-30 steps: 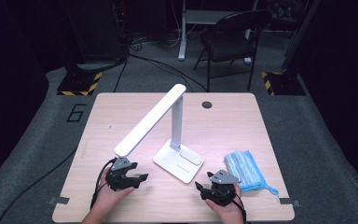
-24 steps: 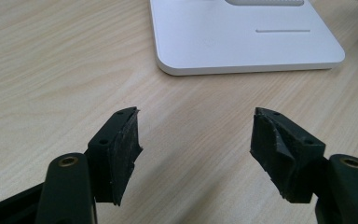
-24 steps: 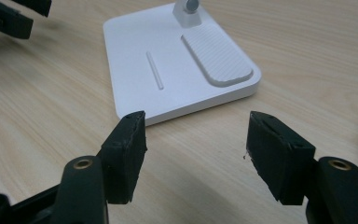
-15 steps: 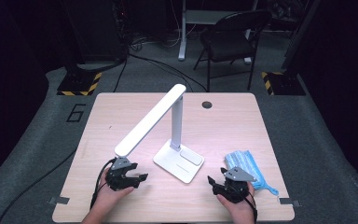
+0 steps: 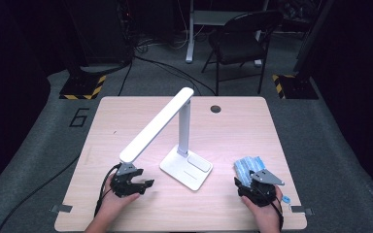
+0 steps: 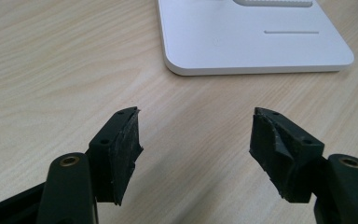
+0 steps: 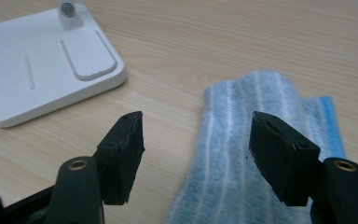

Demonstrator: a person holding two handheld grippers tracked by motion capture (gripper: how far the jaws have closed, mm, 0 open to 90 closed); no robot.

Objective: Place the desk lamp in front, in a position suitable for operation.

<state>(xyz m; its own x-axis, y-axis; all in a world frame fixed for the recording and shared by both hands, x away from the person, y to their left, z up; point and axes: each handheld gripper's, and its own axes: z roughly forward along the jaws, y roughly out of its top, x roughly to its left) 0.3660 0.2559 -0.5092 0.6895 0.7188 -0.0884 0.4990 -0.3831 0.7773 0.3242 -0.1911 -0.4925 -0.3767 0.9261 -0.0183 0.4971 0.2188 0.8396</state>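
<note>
A white desk lamp (image 5: 183,145) stands mid-table on a flat square base (image 6: 251,37) (image 7: 42,70), its long head slanting down to the left. A blue-and-white striped cloth (image 5: 247,167) (image 7: 247,158) lies at the front right. My right gripper (image 5: 252,187) (image 7: 196,154) is open just above the cloth's near end, its jaws straddling the cloth's left edge. My left gripper (image 5: 138,185) (image 6: 196,149) is open over bare wood at the front left, under the lamp head, pointing at the base.
The wooden table (image 5: 126,116) has a round cable hole (image 5: 215,108) at the back. A black chair (image 5: 240,39) stands on the floor beyond it. Cables trail off the table's front left.
My right gripper has moved right and slightly forward, onto the near end of the cloth. The left gripper has stayed put.
</note>
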